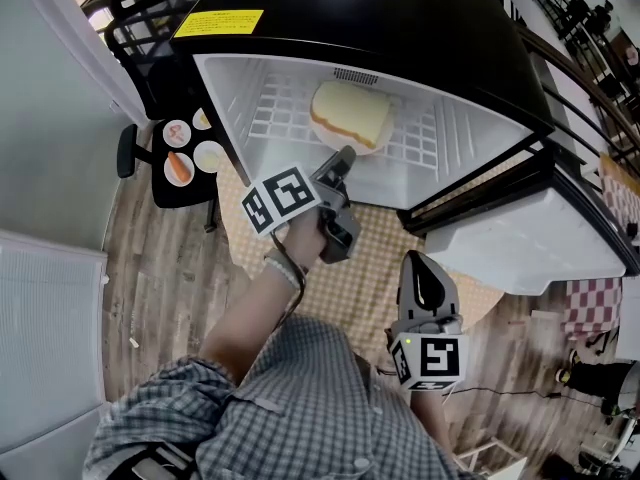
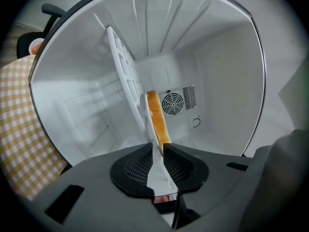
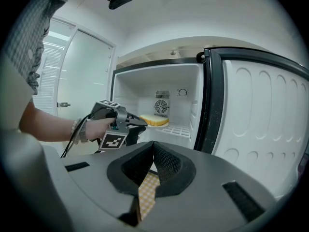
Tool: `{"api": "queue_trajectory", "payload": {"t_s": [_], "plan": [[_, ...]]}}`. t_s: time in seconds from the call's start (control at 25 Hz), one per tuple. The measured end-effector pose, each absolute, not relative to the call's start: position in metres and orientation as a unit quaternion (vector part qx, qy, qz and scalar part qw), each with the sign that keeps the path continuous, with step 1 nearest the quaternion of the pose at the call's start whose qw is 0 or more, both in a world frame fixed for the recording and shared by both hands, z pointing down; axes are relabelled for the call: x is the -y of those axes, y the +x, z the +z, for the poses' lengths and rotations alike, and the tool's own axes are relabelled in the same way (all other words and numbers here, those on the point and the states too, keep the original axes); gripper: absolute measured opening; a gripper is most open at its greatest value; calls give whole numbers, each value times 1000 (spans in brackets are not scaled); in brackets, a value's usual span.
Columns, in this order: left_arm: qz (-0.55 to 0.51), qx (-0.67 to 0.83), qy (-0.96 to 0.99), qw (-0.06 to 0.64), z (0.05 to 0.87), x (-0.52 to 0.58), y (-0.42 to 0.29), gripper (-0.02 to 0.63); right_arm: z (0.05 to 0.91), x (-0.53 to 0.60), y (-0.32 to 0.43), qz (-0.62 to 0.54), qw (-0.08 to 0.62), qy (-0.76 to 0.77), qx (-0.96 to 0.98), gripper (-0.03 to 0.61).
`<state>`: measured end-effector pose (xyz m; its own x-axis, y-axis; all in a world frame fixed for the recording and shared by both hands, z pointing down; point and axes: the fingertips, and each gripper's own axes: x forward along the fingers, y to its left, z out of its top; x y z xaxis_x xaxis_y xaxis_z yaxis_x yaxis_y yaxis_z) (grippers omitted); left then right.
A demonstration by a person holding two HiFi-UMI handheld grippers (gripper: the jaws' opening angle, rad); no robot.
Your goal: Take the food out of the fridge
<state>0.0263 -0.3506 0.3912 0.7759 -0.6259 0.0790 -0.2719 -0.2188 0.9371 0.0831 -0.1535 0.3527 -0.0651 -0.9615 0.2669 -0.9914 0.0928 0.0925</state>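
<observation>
Bread (image 1: pixel 350 113) on its plate (image 1: pixel 372 150), upper centre.
Barely parted, the left gripper (image 2: pixel 159 146) seemingly pinches the plate rim; the right gripper (image 3: pixel 153 143) sits closed, empty.

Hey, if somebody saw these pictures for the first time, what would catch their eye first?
The open fridge, bright white inside, fills the top of the head view, with one thick slice of bread on a plate on its wire shelf. The left gripper reaches in, jaws closed on that plate's rim, while the right gripper hangs back below, shut and empty.
</observation>
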Motion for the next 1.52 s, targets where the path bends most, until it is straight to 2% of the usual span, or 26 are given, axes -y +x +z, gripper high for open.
{"api": "queue_trajectory", "payload": {"t_s": [0.08, 0.52, 0.64, 0.88, 1.32, 1.4, 1.52], "plan": [[-167, 291, 762, 554, 389, 351, 26, 44, 356, 154, 84, 63, 128, 670, 728, 9], [-188, 268, 742, 585, 389, 345, 12, 29, 360, 169, 87, 70, 109, 663, 737, 9], [-186, 263, 744, 585, 387, 342, 7, 28, 357, 182, 90, 98, 60, 659, 744, 9], [-179, 256, 746, 588, 386, 335, -1, 28, 348, 225, 101, 190, -83, 646, 735, 10], [-167, 238, 751, 593, 385, 323, -11, 26, 358, 276, 87, 303, -193, 571, 738, 15], [-166, 235, 752, 593, 385, 323, -13, 26, 364, 283, 84, 341, -229, 545, 731, 79], [-166, 232, 752, 594, 386, 322, -16, 26, 373, 293, 81, 390, -274, 511, 716, 89]]}}
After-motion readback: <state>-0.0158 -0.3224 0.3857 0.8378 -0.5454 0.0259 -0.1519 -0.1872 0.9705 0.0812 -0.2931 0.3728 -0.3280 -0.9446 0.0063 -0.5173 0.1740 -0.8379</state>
